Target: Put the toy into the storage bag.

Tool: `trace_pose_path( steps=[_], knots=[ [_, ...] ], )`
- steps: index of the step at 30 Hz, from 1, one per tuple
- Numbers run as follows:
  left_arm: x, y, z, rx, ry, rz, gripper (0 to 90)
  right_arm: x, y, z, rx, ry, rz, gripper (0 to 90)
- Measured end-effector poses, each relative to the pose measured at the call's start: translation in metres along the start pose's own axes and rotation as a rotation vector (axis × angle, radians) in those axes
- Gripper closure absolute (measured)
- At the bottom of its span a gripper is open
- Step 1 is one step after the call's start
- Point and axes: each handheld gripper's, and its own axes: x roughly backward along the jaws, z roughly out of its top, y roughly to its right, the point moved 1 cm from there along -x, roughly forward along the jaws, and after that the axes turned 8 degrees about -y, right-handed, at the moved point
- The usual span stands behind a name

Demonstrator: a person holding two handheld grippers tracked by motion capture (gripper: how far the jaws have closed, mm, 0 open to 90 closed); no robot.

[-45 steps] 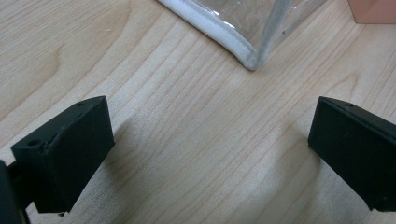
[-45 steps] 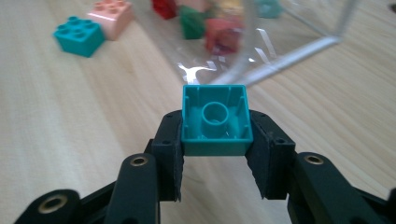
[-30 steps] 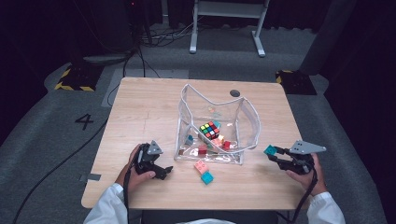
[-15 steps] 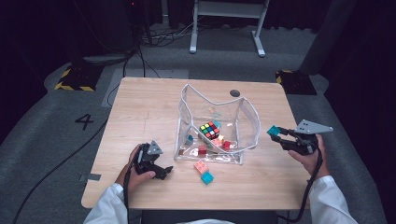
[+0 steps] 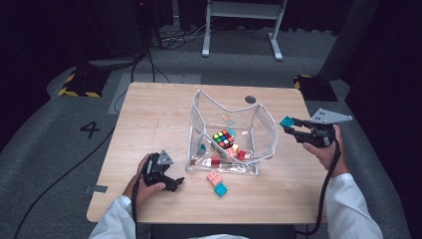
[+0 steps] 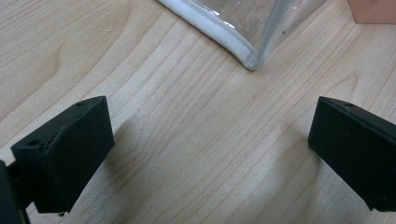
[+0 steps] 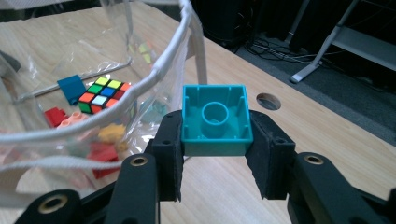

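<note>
Between my right gripper's (image 7: 215,154) pads sits a teal block (image 7: 216,120), clamped on both sides with its hollow underside and round socket turned toward the camera. From the high view I see that block (image 5: 286,122) lifted off the desk (image 5: 149,124), just outside the right wall of the clear bag (image 5: 266,127) and about level with its white rim. My right gripper (image 5: 294,130) points left toward the bag, the person's hand wrapped around its body and the cable hanging down past a white sleeve.

Looking past the block in the right gripper view, I have the bag's rim (image 7: 154,74) curving close by, and through the plastic a colour cube (image 7: 103,93), a blue piece (image 7: 71,87) and a heap of red, pink and yellow blocks (image 7: 100,140).

On the desk just in front of the bag lie a pink block (image 5: 214,177) and a teal one (image 5: 221,189), touching each other.

Over on the near left, my left gripper (image 5: 166,179) rests low on the desk, jaws spread wide with nothing but bare wood between them. Its own view shows the bag's lower corner (image 6: 250,58) a little ahead of the jaws.
</note>
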Motion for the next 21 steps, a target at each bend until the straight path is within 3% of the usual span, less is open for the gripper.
trace_pose_path(
  steps=[10, 21],
  knots=[
    [0.000, 0.000, 0.000, 0.001, 0.002, -0.001, 0.2, 0.001, 0.004, 0.029, 0.012, 0.033, 0.022, 59.5],
    [0.000, 0.000, 0.000, 0.001, 0.001, 0.000, 0.3, 0.000, -0.009, 0.057, 0.038, 0.064, 0.056, 59.5]
  ],
)
